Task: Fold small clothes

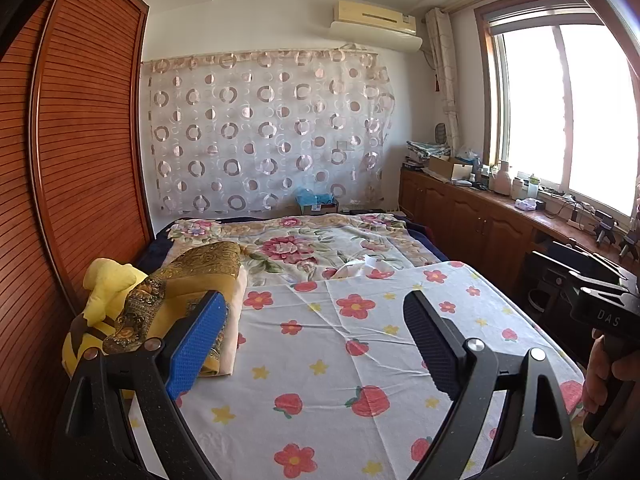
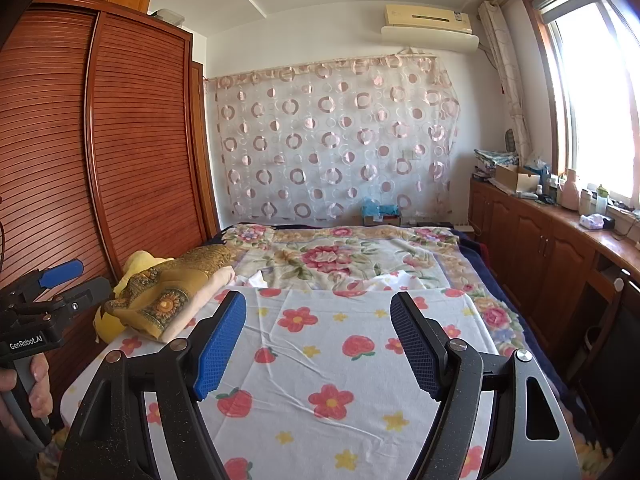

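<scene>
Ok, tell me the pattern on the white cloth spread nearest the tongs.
Red flowers, strawberries and small yellow stars on the white cloth; clearest in the right wrist view.

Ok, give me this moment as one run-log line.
left gripper: open, empty | right gripper: open, empty | strawberry-print cloth: flat on bed | folded stack: left of cloth | folding: not begun

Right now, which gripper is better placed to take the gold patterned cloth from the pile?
Left, probably. The gold patterned cloth lies just behind a finger of the left gripper; from the right gripper it sits well off to the left. Both stand open, empty.
</scene>
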The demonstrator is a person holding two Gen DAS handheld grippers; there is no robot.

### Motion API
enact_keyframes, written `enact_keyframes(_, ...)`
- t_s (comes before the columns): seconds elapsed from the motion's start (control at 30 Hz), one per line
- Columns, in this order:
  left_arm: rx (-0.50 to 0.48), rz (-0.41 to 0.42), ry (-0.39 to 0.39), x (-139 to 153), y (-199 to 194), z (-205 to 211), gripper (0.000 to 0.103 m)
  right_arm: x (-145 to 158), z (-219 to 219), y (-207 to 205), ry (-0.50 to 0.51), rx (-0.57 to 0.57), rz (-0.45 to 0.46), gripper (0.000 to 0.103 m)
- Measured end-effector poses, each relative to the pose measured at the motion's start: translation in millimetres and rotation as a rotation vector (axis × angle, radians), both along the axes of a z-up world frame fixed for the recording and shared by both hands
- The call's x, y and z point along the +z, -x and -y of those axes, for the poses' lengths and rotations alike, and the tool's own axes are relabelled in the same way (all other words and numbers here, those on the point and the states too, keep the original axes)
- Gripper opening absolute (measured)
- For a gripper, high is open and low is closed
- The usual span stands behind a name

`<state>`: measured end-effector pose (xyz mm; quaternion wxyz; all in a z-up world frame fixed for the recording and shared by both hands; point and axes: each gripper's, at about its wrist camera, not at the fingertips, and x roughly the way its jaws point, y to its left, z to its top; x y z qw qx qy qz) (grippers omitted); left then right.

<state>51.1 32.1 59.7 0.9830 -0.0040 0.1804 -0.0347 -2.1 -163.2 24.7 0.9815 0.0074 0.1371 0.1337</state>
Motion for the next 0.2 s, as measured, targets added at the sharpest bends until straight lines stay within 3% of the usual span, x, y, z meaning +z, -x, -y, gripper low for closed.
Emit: enact_keyframes(0.2,-0.001,0.001,-0.001,0.1,-0.1,-0.2,0.091,0.4,0.9,-0.1,-0.001,0.001,0.001,0.076)
